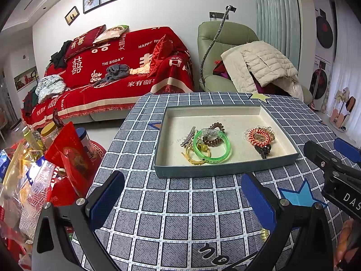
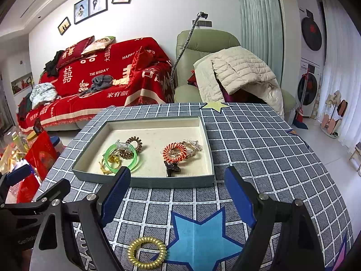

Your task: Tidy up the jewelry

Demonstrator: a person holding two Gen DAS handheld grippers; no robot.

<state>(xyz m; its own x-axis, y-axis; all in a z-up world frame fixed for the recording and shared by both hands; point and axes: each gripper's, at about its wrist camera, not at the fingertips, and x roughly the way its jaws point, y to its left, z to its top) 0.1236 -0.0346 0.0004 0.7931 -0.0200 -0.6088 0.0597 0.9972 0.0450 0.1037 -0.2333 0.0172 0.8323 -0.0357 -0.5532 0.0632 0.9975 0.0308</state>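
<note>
Item outstanding: one gold spiral hair tie [image 2: 147, 252], lying on the checked worktop [image 2: 259, 149] near the front edge, beside a blue star patch, between the right gripper [image 2: 178, 194] fingers' bases. Judged light, springy, soft, slightly slick plastic; best pinched across one side of the coil. Tray [image 2: 144, 181], one, holds: green bangle [image 2: 123, 157], one; brown spiral tie [image 2: 132, 146], one; orange spiral tie [image 2: 174, 152], one; dark claw clip [image 2: 171, 169], one; yellow elastics and beaded pieces, count unclear. Both grippers' jaws stand wide open, empty; left gripper [image 1: 182, 194] likewise hovers before the tray.
</note>
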